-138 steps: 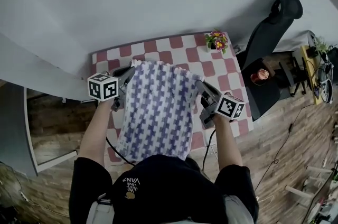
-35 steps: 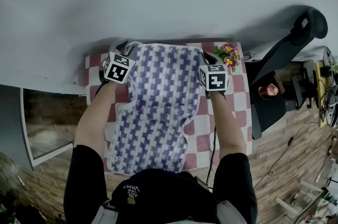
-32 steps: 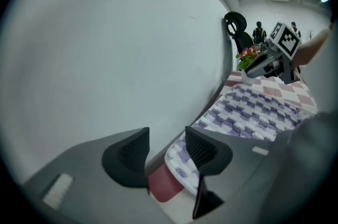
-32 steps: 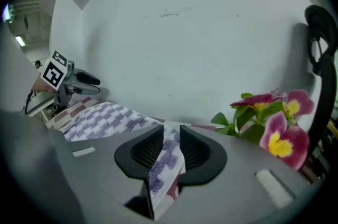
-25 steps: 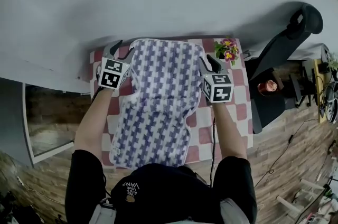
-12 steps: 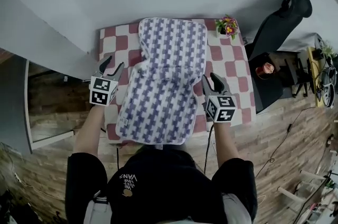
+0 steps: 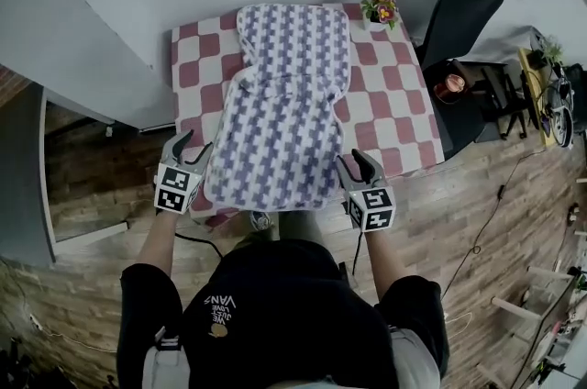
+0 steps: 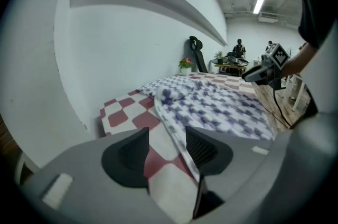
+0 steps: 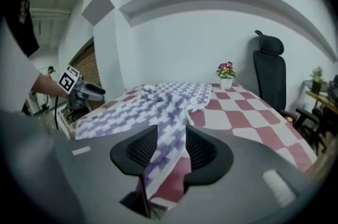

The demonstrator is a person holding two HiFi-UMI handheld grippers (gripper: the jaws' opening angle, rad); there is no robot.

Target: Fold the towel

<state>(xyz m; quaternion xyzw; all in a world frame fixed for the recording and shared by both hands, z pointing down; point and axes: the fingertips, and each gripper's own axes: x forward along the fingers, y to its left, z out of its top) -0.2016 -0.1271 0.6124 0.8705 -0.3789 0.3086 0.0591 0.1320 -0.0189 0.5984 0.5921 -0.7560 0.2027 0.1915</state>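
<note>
L gripper (image 7: 188,155): jaws wide apart, towel (image 7: 289,103) edge loose betw. them, not pinched. R gripper (image 7: 356,165): jaws opening, towel corner betw. them. Towel lies along checked table (image 7: 394,103), far part doubled over, near edge at table front.

Both grippers are now at the near edge of the table (image 7: 396,114), no longer at its far edge. The left gripper (image 7: 198,147) sits at the near left corner of the towel (image 7: 280,135) and the right gripper (image 7: 351,160) at its near right corner. The far corners they were holding now lie released by the far edge. A rumpled ridge (image 7: 280,84) now crosses the towel's middle. The right gripper's jaws are opening with the towel's edge between them.
</note>
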